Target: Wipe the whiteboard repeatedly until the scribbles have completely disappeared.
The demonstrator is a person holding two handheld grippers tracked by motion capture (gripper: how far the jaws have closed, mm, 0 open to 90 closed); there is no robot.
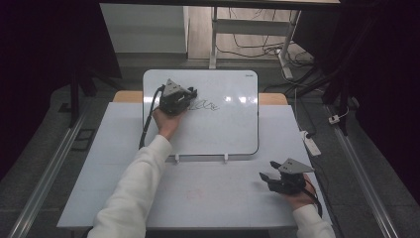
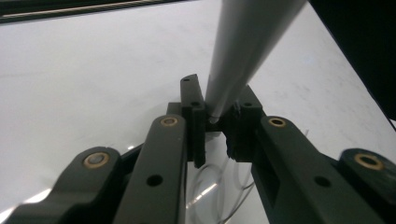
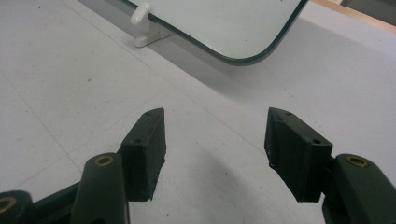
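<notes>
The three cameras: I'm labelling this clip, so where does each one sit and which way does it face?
High view: above the table, looking forward and down; both sleeved forearms enter from below.
Left gripper view: on the left tool, facing the whiteboard, jaws shut on a grey marker.
Right gripper view: on the right tool, jaws open, facing the table.
High and right gripper views share the whiteboard's corner.

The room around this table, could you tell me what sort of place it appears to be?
Probably a lab or workshop recording station: a whiteboard with scribbles lies on the white table, loose cables trail over the floor, and dark curtains flank it.
</notes>
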